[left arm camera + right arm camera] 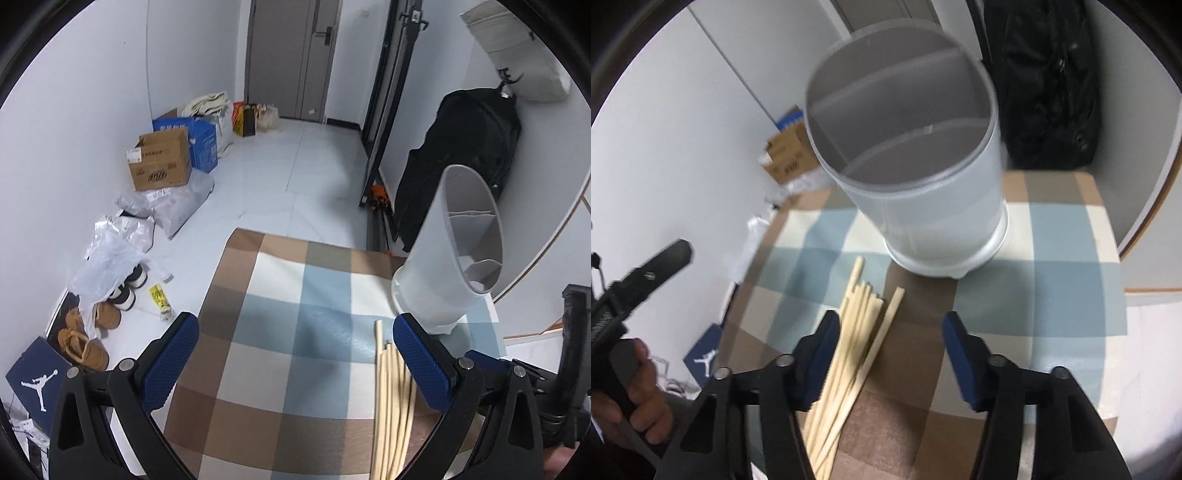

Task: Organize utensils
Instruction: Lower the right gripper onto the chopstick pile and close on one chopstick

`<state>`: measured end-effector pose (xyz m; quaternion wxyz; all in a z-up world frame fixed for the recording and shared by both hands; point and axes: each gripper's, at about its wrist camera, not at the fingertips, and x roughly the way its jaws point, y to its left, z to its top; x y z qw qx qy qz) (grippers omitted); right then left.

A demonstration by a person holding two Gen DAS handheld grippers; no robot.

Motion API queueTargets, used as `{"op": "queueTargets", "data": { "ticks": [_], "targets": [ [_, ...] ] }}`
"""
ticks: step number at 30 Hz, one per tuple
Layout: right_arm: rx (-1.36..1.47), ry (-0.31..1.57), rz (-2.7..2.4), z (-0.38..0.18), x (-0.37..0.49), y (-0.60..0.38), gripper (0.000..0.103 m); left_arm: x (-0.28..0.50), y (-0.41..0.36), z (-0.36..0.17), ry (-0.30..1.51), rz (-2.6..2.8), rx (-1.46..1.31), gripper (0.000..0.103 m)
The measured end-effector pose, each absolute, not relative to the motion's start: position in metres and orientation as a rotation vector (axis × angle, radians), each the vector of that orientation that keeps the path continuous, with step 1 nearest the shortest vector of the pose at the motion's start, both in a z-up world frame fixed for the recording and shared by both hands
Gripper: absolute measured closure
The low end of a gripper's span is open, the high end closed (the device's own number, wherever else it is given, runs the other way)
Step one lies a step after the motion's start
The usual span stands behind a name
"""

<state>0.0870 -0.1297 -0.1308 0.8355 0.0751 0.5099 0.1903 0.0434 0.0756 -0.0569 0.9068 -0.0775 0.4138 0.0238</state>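
A bundle of pale wooden chopsticks (849, 350) lies on the checked tablecloth (1052, 295); it also shows in the left wrist view (391, 406). A grey-white utensil holder (923, 177) with inner dividers stands upright just beyond the chopsticks, and at the right in the left wrist view (450, 258). My right gripper (890, 332) is open and empty above the near end of the chopsticks, which lie under its left finger. My left gripper (295, 336) is open and empty over the cloth, left of the chopsticks.
The small table (258, 424) stands by a white wall. A black bag (461, 166) hangs behind the holder. Cardboard boxes (162, 162), plastic bags and shoes (85, 339) lie on the floor to the left. A door (291, 55) is far back.
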Motion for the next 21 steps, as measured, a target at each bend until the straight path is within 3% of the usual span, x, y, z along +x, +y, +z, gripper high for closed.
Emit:
{"op": "queueTargets", "data": {
  "ticks": [5, 16, 21],
  "targets": [
    [0.086, 1.113, 0.359, -0.141, 0.093, -0.118, 0.066, 0.045, 0.083, -0.058, 0.878, 0.049, -0.164, 0.001],
    [0.119, 1.154, 0.377, -0.156, 0.102, -0.100, 0.068, 0.041, 0.096, -0.060, 0.887, 0.028, -0.193, 0.001],
    [0.090, 1.148, 0.373, -0.157, 0.102, -0.093, 0.076, 0.042, 0.100, -0.064, 0.903, 0.025, -0.206, 0.001]
  ]
}}
